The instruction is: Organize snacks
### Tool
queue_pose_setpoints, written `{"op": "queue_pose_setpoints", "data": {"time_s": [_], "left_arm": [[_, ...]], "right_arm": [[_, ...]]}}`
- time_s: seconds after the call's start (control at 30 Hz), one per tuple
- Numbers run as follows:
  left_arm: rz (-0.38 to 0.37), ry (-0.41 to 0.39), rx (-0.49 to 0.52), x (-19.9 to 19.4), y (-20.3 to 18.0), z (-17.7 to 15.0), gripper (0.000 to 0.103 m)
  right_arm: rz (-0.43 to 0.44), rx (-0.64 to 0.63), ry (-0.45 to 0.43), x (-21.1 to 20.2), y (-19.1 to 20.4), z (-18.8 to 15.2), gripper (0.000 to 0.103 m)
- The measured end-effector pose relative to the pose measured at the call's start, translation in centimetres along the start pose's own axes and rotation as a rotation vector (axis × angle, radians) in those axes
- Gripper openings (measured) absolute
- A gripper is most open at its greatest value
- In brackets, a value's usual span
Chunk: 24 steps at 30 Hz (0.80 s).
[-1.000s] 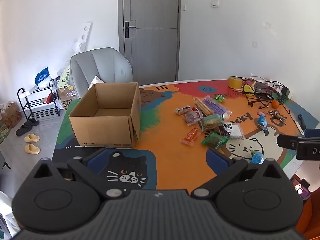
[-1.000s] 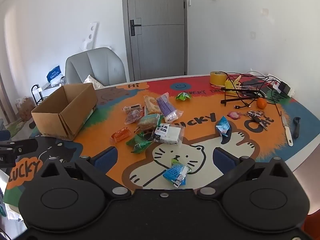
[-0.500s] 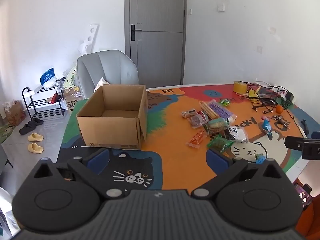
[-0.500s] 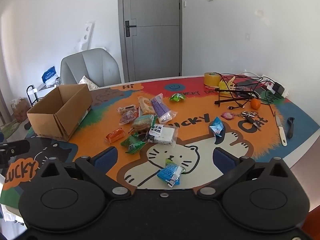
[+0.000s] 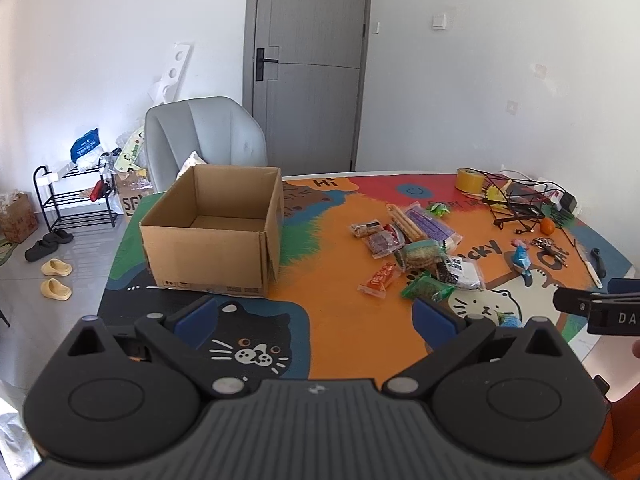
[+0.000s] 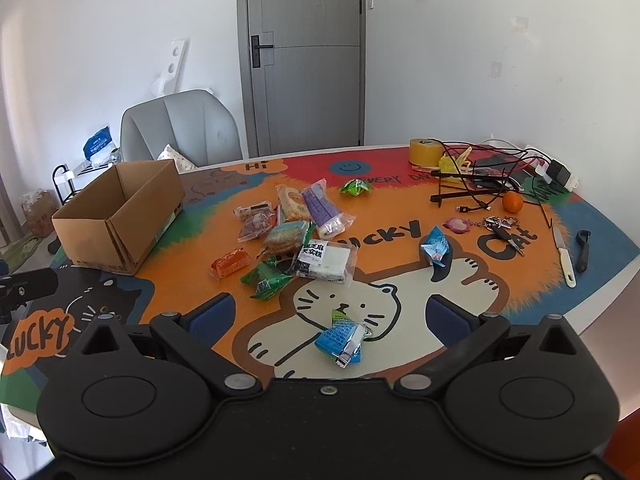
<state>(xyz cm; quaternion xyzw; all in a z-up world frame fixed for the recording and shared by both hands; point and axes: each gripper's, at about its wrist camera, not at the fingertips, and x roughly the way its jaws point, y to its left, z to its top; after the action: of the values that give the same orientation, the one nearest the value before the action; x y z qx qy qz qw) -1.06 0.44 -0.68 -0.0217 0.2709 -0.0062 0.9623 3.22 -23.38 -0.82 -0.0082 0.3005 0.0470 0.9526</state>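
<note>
An open, empty cardboard box [image 5: 208, 232] [image 6: 116, 216] stands on the left of the cartoon-cat table mat [image 6: 248, 300]. Several wrapped snacks [image 5: 416, 248] [image 6: 296, 236] lie loose in the middle of the table. A blue packet [image 6: 344, 338] lies just ahead of my right gripper [image 6: 330, 316], which hangs open and holds nothing. Another blue packet [image 6: 436, 246] and a green one [image 6: 354, 187] lie apart from the pile. My left gripper [image 5: 316, 316] hovers open over the near table edge, in front of the box. Each gripper shows at the edge of the other's view.
At the back right sit a yellow tape roll [image 6: 424, 151], a black wire rack with cables [image 6: 476, 176], an orange [image 6: 512, 202] and keys [image 6: 498, 224]. A knife [image 6: 564, 254] and peeler [image 6: 582, 254] lie at the right edge. A grey chair [image 5: 204, 140] stands behind the box.
Both views have swayed slightly as the hand-held grippers drifted. Nothing on the table has moved, and both grippers stay open.
</note>
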Motion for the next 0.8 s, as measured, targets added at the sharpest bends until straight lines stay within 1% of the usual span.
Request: {"op": "queue_pose_setpoints", "data": {"time_s": [0.17,0.33,0.8], "left_arm": [[-0.013,0.005,0.027,0.02,-0.72,-0.27,0.103],[-0.044,0.012,0.017,0.05,-0.84,-0.41,0.103],[-0.042,0.022,0.023,0.22,-1.03,-0.57,0.103]], "right_arm": [[-0.002,0.007,0.001,0.00,-0.17,-0.24,0.103],[-0.011,0.011,-0.001,-0.05,-0.30,-0.33,0.103],[-0.018,0.014,-0.002,-0.15,-0.74,-0.28,0.103]]}}
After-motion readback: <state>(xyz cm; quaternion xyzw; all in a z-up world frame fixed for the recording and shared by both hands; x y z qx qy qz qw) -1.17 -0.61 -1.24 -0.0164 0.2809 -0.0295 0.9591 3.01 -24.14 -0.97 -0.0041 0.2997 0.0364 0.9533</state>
